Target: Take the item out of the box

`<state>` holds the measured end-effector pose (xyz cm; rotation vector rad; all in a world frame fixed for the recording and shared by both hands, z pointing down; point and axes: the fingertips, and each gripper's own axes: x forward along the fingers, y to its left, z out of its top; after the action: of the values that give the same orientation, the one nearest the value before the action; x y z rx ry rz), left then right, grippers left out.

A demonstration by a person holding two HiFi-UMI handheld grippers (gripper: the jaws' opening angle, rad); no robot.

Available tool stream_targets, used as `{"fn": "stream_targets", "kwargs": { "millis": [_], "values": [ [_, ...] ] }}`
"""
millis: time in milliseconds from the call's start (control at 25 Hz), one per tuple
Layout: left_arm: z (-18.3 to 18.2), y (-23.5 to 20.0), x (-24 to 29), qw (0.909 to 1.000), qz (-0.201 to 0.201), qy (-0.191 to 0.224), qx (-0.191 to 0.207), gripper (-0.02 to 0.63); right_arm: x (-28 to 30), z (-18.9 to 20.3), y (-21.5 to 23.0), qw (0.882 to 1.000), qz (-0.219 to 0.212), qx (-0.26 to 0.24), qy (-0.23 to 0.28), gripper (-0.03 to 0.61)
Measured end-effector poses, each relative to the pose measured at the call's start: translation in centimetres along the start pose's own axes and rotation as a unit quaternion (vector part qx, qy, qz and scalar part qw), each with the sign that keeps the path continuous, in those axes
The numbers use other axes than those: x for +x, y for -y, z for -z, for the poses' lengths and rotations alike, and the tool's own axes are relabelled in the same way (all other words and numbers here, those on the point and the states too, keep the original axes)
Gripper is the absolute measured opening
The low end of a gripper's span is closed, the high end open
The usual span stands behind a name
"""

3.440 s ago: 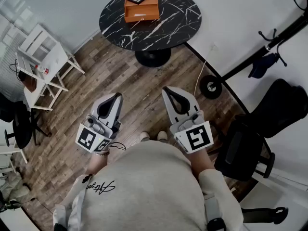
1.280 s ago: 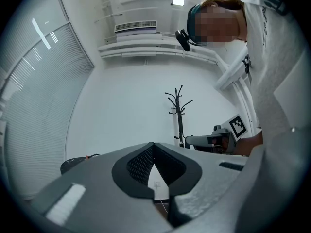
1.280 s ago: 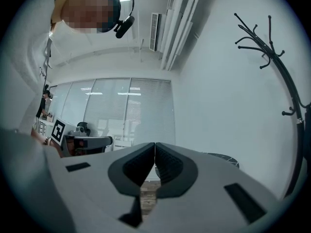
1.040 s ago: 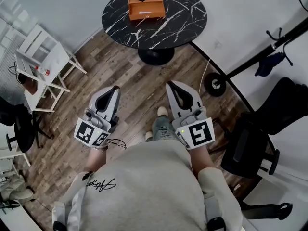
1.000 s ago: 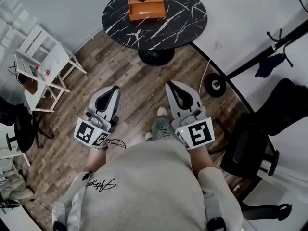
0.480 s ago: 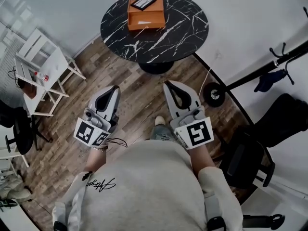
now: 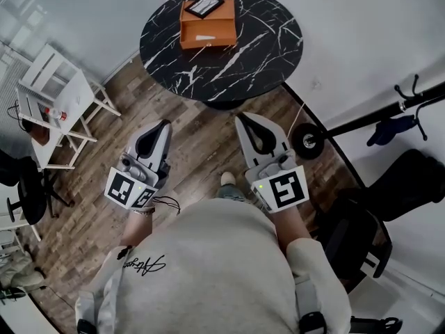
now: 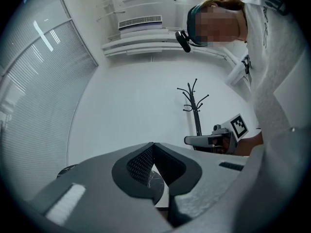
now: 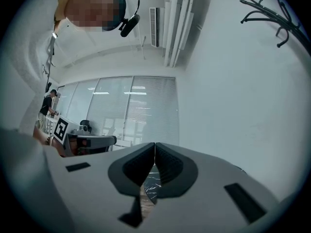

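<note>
Nearest the body, the left gripper (image 7: pixel 165 124) and the right gripper (image 7: pixel 239 116) are held out side by side over the wooden floor (image 7: pixel 201 152), both pointing away from the person. Each gripper's own view shows its two jaws brought together at the tips with nothing between them, so both are closed and empty. Ahead of them stands the round table (image 7: pixel 264 47) with its black marbled top, and on the far left part of it lies the orange box (image 7: pixel 206 26), well apart from both grippers. The box's long axis runs roughly away from the person, and a dark flat item (image 7: pixel 204 5) rests at its far end; whether it sits in the box or on top of it I cannot tell. The box lies about midway between the lines of the two grippers, so neither looks clearly nearer, and I judge that both must first be carried forward over the table edge. Only the head view shows the box. The gripper views look out about level: the left one takes in a coat stand (image 8: pixel 194 106) against the wall, the right one window blinds (image 9: pixel 141 110), and each catches only a sliver of marble below its jaw tips.
</note>
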<state>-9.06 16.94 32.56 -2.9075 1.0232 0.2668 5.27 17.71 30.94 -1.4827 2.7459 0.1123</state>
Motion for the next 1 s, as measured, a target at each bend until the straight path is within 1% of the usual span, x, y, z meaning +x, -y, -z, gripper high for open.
{"fn": "stream_targets", "kwargs": {
  "millis": [360,720,840,1000],
  "values": [
    [0.5,-1.1,3.3,0.9999,-0.008,-0.008,0.0,0.003,2.2,0.3,2.3,1.0,-0.022,0.007,-0.002,0.011],
    [1.4,-1.6,5.6,0.9996,-0.025,-0.013,0.004,0.003,3.2,1.1,4.9,0.999,-0.04,0.014,-0.005,0.011],
    [1.7,-1.1,6.0,0.9996,-0.022,-0.018,0.005,0.003,3.3,1.3,5.7,0.999,-0.04,0.02,-0.002,0.011],
    [1.7,-1.2,5.9,0.9995,-0.02,-0.022,0.005,0.003,3.4,0.9,6.0,0.999,-0.037,0.011,0.014,0.011]
  ]
}}
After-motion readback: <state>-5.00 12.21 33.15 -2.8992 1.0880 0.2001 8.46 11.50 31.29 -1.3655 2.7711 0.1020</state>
